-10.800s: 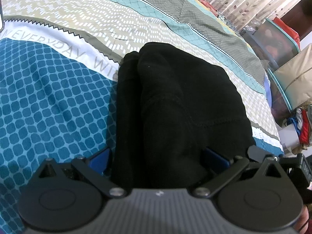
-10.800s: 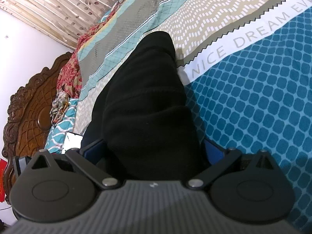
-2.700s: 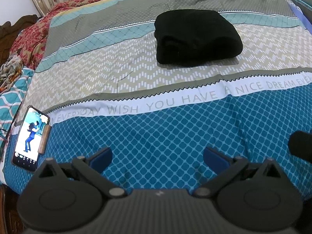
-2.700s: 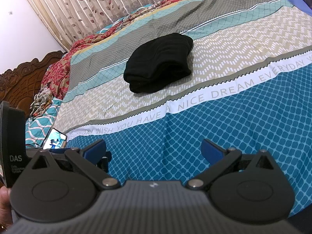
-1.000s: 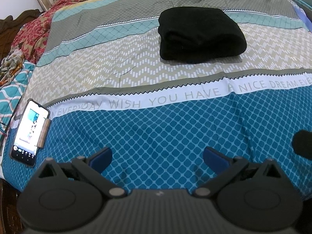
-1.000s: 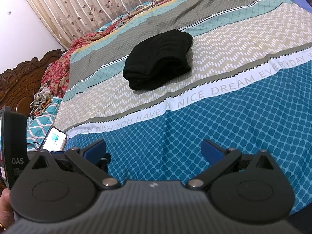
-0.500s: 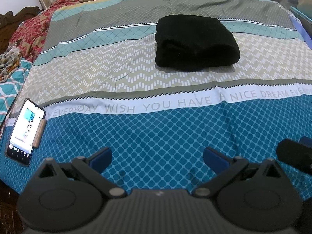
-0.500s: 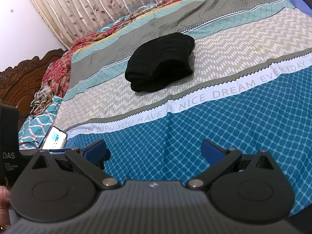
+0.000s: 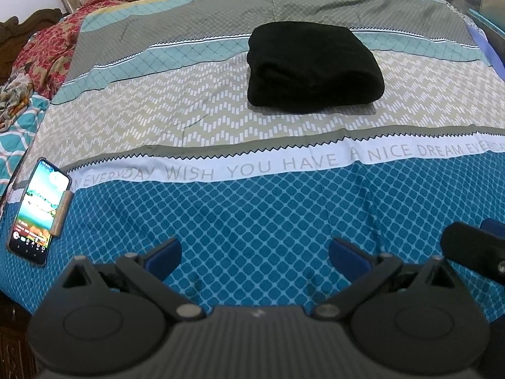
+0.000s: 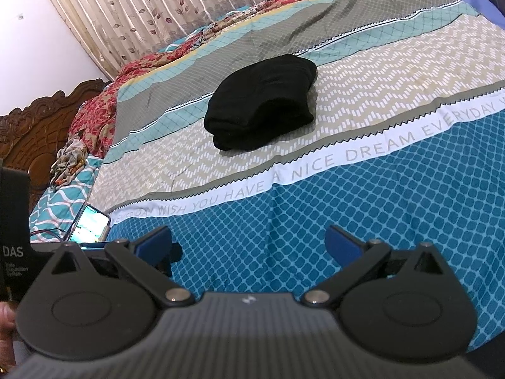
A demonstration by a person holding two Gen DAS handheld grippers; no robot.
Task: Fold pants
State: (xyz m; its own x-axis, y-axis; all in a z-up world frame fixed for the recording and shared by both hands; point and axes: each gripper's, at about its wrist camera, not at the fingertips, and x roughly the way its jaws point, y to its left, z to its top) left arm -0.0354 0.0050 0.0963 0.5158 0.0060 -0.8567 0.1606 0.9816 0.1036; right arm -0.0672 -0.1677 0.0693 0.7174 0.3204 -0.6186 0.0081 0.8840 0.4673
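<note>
Bed [image 9: 221,214] filled both views, covered by a striped bedspread [image 10: 394,208] with teal diamond, white lettered, beige zigzag and grey-green bands. Leaf-print curtains [image 10: 132,9] hung behind the carved wooden headboard [image 10: 38,132]. Black pants [image 9: 311,69] lay folded into a compact bundle on the beige zigzag band, its far edge reaching the light teal stripe. Left gripper [image 9: 254,257] hovered over the teal band near the bed's edge, fingers [image 9: 164,254] spread wide and empty, well apart from the pants. Right gripper [image 10: 249,244] sat likewise, fingers [image 10: 342,243] released, holding nothing. Phone [image 9: 38,216] with lit screen lay at the bedspread's left edge, well apart from the pants.
</note>
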